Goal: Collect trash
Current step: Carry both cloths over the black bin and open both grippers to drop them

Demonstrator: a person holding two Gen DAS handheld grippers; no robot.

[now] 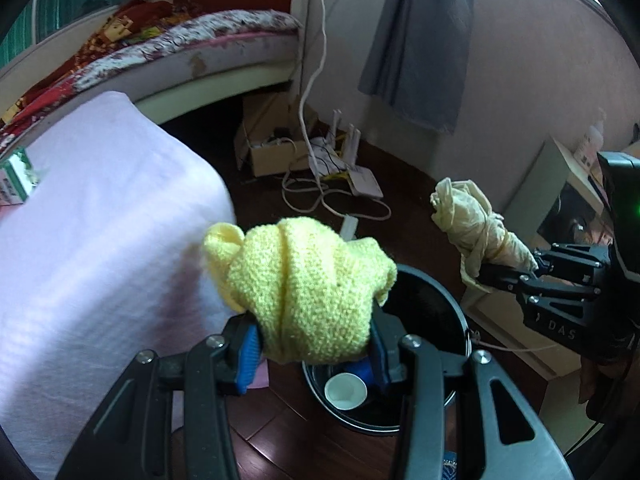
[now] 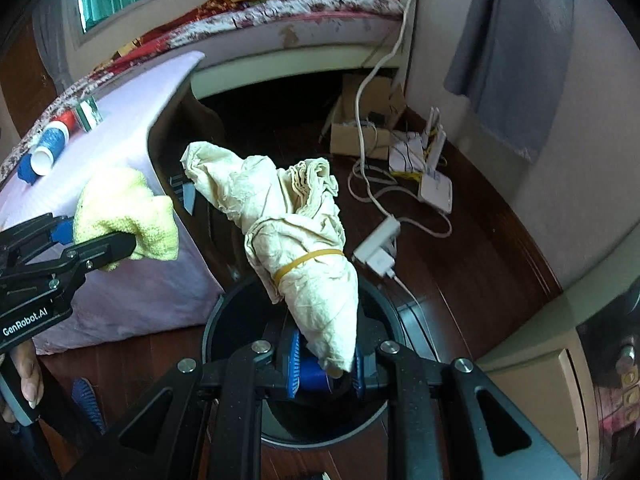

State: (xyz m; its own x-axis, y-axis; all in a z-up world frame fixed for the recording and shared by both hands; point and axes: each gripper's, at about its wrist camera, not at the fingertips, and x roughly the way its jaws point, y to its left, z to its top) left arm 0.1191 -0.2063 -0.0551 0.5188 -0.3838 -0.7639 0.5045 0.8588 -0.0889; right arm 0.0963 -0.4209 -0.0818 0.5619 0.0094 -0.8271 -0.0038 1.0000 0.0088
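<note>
Yellow knit, a bunched cloth (image 1: 308, 284), sits clenched in the left tongs (image 1: 314, 354), and from the left wrist view the black bin (image 1: 436, 364) lies straight below and just beyond their tips, a white cup (image 1: 345, 391) and something blue already at its bottom. To the right, the right tongs (image 1: 496, 270) grasp a cream rag (image 1: 476, 224) that looks near the bin's far rim, perhaps just outside it. The right wrist view settles that better: the rag (image 2: 304, 248), bound with a rubber band (image 2: 308, 262), stands up out of the right tongs (image 2: 326, 366), long axis pointing away, with the bin (image 2: 376, 424) mouth directly underneath. Here the left tongs (image 2: 108, 240) and yellow cloth (image 2: 128, 216) hang off left, against the pink-draped worktop (image 2: 120, 132), so I'd judge the right hand is nearer to dropping.
</note>
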